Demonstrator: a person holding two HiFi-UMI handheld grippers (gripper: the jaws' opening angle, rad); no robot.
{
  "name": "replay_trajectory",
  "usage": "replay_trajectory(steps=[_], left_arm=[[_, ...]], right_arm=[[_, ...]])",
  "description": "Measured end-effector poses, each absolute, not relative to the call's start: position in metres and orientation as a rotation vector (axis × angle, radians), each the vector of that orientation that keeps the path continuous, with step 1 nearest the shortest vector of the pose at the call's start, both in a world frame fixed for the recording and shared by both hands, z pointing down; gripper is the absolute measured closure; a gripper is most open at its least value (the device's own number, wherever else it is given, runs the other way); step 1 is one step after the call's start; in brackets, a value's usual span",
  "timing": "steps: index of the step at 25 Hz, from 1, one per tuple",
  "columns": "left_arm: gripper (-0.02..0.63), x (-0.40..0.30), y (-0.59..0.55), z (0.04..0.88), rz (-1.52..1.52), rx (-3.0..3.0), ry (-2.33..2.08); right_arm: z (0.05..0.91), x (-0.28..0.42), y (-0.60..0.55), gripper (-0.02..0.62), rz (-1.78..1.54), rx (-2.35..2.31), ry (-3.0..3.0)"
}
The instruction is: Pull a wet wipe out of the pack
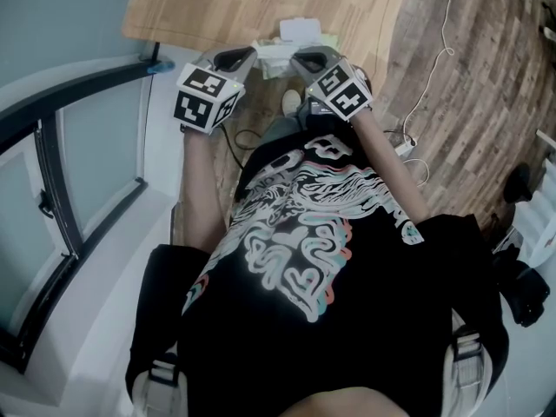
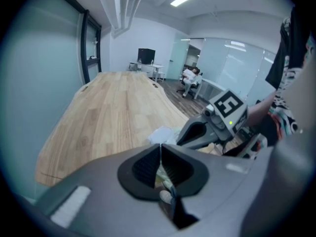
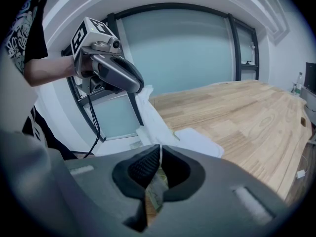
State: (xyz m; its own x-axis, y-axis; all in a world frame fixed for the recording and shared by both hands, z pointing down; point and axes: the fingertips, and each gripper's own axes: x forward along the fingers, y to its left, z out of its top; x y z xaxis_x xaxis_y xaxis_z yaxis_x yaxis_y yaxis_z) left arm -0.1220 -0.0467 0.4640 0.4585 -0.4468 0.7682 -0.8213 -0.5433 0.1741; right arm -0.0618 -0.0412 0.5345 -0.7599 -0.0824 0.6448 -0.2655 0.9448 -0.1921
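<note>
A white wet wipe stretches up from the white pack, which lies near the edge of the wooden table. My left gripper is shut on the wipe's upper end, raised above the pack. My right gripper is shut on the pack's edge, with printed film showing between its pads. In the head view the left gripper and right gripper sit close together at the table's near edge, with the wipe between them and the pack just beyond. In the left gripper view its jaws stand closed.
A dark-framed glass partition runs along the left. A white cable trails over the wood floor on the right, near a black bag. The long tabletop stretches away, with desks and a seated person far behind.
</note>
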Motion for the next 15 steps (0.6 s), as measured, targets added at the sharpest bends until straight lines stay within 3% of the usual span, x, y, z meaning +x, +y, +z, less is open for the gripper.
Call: replay_trajectory(steps=[15], left_arm=[[0.607,-0.139,-0.064,0.446,0.821,2.184,-1.188]], right_arm=[[0.518,-0.055,-0.048,0.581,0.403,0.326,-2.508]])
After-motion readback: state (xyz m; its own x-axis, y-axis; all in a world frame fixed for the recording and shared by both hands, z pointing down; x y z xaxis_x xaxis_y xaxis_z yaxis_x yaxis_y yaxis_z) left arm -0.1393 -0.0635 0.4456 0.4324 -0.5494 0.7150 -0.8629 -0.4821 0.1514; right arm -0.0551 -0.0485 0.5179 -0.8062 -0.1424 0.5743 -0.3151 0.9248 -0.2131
